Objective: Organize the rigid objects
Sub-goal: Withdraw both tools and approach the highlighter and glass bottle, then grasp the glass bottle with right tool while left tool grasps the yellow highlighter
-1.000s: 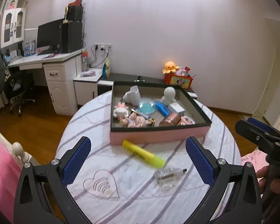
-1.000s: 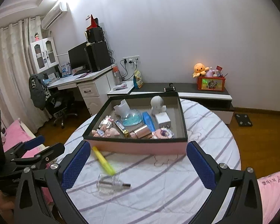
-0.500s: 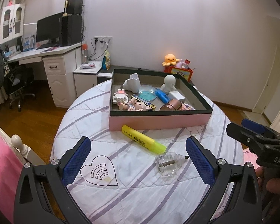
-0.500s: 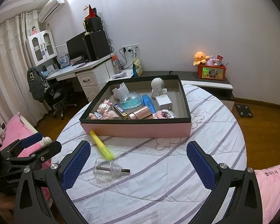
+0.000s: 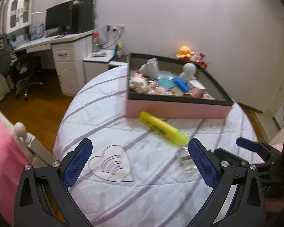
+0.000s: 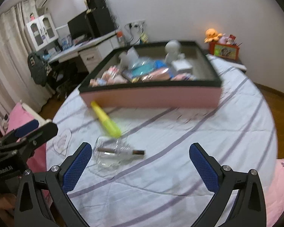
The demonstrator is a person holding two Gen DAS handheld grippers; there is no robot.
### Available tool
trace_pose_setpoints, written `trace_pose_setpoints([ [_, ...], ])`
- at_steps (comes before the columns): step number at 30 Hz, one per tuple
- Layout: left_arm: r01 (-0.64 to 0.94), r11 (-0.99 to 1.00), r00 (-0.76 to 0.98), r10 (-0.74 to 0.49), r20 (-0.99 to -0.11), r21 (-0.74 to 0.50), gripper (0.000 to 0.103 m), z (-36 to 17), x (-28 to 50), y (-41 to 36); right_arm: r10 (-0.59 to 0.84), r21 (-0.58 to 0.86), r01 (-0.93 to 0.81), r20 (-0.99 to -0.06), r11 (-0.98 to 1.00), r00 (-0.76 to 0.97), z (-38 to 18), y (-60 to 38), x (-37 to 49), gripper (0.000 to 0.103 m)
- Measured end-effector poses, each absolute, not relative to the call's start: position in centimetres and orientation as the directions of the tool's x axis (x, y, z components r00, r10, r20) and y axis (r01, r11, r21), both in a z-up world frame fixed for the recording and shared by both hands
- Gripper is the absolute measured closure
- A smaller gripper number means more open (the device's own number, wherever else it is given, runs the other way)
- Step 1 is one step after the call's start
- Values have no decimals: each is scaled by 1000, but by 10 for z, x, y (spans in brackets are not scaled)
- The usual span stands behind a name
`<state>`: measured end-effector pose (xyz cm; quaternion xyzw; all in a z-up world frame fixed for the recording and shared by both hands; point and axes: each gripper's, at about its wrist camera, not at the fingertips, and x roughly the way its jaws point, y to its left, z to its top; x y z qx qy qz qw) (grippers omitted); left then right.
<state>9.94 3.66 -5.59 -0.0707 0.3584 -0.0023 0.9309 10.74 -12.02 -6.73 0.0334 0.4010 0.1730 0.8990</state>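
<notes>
Approach is the step in hand: both the left gripper (image 5: 140,162) and right gripper (image 6: 140,162) hover with fingers spread wide and empty above the round bench (image 6: 208,128). 3 loose things lie outside the pink box (image 6: 151,96): a yellow highlighter (image 6: 106,122) near its front wall, a clear glass bottle (image 6: 111,155) beside the right gripper's left finger, and a clear heart-shaped piece (image 5: 111,164) between the left fingers. Next, I judge, each gripper must lower and centre on its nearest piece.

Right gripper (image 6: 140,162) spread wide, empty; clear glass bottle (image 6: 113,154) beside its left finger, yellow highlighter (image 6: 106,122) beyond.
</notes>
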Motion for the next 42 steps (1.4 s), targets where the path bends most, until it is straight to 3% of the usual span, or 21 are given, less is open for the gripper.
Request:
trace_pose_setpoints([
  [14, -75, 988, 699, -47, -714, -138, 1, -81, 122, 46, 332, 148, -348, -761, 925, 558, -107, -85, 126, 2],
  [16, -71, 987, 693, -52, -719, -141, 1, -84, 125, 44, 320, 125, -354, -757, 927, 570, -107, -85, 125, 8],
  [18, -66, 988, 689, -57, -722, -141, 1, -86, 127, 41, 291, 82, -354, -755, 931, 588, -107, -86, 126, 25],
  [19, -63, 988, 688, -59, -723, -140, 1, -86, 129, 39, 279, 70, -349, -752, 935, 598, -106, -89, 126, 28],
  [42, 57, 985, 630, -160, -760, -160, 0, -106, 186, -12, 244, 125, -228, -738, 966, 630, -100, -153, 150, 28],
])
